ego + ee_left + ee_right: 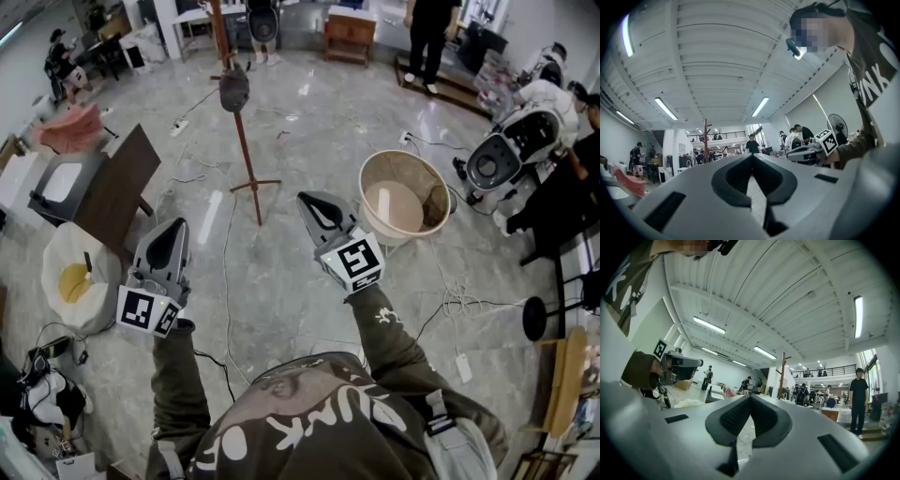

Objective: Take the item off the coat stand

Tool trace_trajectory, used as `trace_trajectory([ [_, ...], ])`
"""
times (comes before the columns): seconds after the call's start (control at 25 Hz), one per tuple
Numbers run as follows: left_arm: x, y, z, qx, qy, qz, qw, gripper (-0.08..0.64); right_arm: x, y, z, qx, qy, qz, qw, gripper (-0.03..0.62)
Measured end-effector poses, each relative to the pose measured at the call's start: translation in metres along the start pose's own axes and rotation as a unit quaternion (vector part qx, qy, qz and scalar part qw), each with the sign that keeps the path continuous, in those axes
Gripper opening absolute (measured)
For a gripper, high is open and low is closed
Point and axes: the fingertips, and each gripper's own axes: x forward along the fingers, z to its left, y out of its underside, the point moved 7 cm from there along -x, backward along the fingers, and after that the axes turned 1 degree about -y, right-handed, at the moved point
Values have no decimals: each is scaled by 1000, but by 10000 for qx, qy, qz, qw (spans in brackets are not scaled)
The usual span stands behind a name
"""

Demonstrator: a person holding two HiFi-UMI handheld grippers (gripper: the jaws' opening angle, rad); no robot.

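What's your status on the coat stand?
Left hand-held gripper, right hand-held gripper shut, empty. Dark item on coat stand, untouched, ahead. Cable on floor between.

Bright w/ strip lights (665, 108), floor (305, 91) glare, fisheye edges, bg prob. soft.
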Motion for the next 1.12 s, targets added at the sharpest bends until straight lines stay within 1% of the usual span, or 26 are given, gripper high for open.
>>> trace_trajectory([
  [0.12,0,0,-1,1,-10,5,10000,3,-1,-1,1,16,-112,-123,9999,12],
  [0.16,0,0,-1,2,-11,6,10000,3,0,-1,2,58,-200,-145,9997,39],
  [0.2,0,0,-1,5,-13,9,10000,3,1,0,3,121,-323,-160,9993,165],
  [0.24,0,0,-2,9,-17,13,10000,3,2,1,4,184,-460,-174,9986,314],
  [0.28,0,0,-2,12,-24,18,10000,3,4,1,5,217,-584,-196,9979,379],
  [0.32,0,0,-2,15,-28,22,10000,3,5,1,7,207,-679,-223,9972,481],
  [0.36,0,1,-2,18,-27,24,10000,3,5,1,8,169,-739,-246,9968,527],
  [0.44,1,0,-3,24,-16,23,10000,3,6,0,10,105,-774,-269,9966,558],
  [0.64,6,-1,-3,32,-28,62,10000,3,7,1,5,147,-751,-294,9966,561],
  [0.84,18,0,-11,54,-119,130,9998,3,4,5,-11,165,-777,-343,9962,561],
  [0.96,30,1,-23,67,-158,159,9997,3,-1,10,-24,174,-855,-354,9956,561],
  [1.12,45,1,-52,59,-174,208,9996,3,-18,21,-42,217,-945,-313,9948,561],
])
